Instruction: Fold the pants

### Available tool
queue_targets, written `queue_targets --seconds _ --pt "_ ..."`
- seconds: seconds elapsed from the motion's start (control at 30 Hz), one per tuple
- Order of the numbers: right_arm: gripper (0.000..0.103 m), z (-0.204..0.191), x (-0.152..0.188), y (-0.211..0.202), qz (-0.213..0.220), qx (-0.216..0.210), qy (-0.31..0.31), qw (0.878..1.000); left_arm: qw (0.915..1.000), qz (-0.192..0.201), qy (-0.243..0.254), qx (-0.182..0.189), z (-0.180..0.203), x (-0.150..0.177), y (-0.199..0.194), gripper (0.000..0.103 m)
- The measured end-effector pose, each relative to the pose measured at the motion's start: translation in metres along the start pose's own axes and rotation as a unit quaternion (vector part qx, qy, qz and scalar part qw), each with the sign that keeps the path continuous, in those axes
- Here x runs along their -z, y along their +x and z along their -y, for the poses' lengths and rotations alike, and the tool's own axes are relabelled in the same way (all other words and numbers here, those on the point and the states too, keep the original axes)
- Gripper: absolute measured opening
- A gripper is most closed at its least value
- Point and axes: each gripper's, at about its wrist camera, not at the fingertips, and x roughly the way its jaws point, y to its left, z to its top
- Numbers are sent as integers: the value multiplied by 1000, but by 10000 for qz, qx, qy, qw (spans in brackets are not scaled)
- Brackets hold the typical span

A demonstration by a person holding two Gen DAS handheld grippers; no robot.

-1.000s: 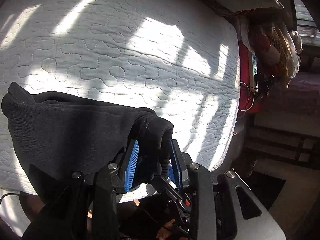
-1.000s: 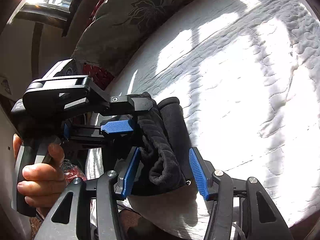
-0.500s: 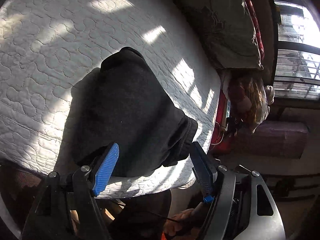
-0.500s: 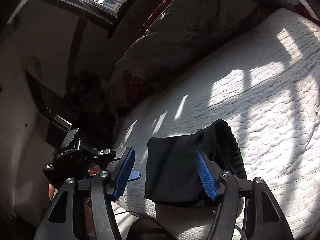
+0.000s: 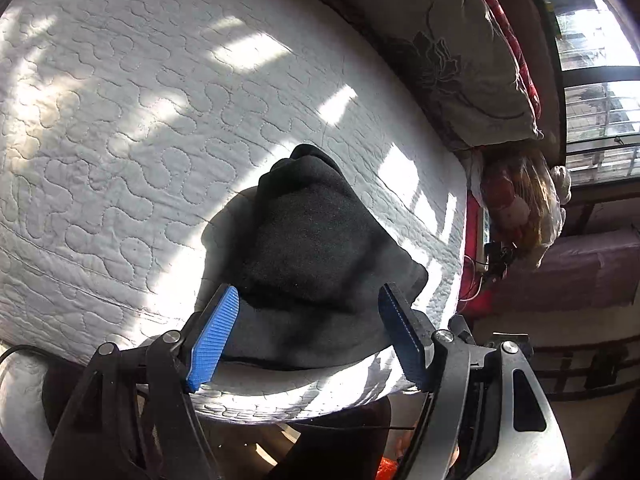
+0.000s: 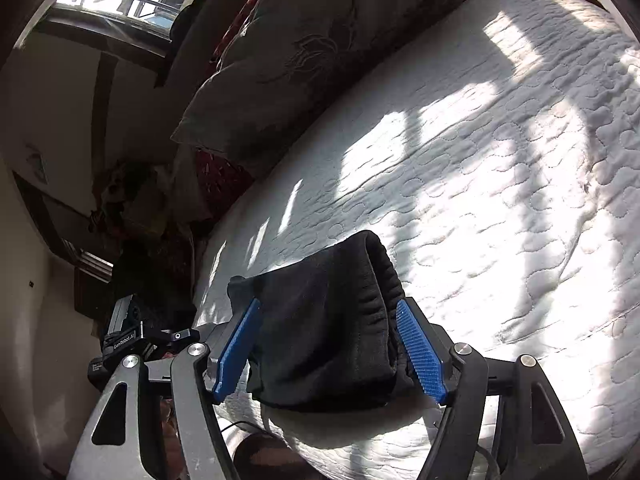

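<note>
The black pants (image 5: 316, 264) lie folded into a compact bundle near the front edge of the white quilted mattress (image 5: 120, 120). My left gripper (image 5: 308, 336) is open and empty, held just short of the bundle. In the right wrist view the same pants (image 6: 328, 328) show with the ribbed waistband on the right side. My right gripper (image 6: 332, 348) is open and empty, its blue pads (image 6: 420, 352) either side of the bundle without touching it. The other gripper (image 6: 128, 340) shows at the lower left of that view.
A grey flowered pillow (image 5: 452, 48) over red bedding lies at the head of the bed, also in the right wrist view (image 6: 288, 52). A cluttered bedside spot with a bag (image 5: 520, 208) and a barred window (image 5: 596, 64) are to the right.
Both grippers let go of the pants, opened wide and drew back. The folded bundle now rests on the mattress.
</note>
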Motion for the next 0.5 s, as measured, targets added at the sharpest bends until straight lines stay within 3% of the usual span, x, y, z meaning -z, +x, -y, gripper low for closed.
queue_targets --seconds 0.2,0.3,0.43,0.5 --pt "78 16 4 5 -252 363 38 9990 9978 65 292 -589 -6 3 3 72" --pt "78 7 14 0 -89 357 -54 9993 9981 115 430 -428 10 2 5 72" --pt "78 -29 12 0 -1 288 -688 9972 9984 185 506 -165 39 -12 10 72" --pt "78 -35 8 6 19 151 -759 9970 9985 136 489 -199 48 -22 22 72"
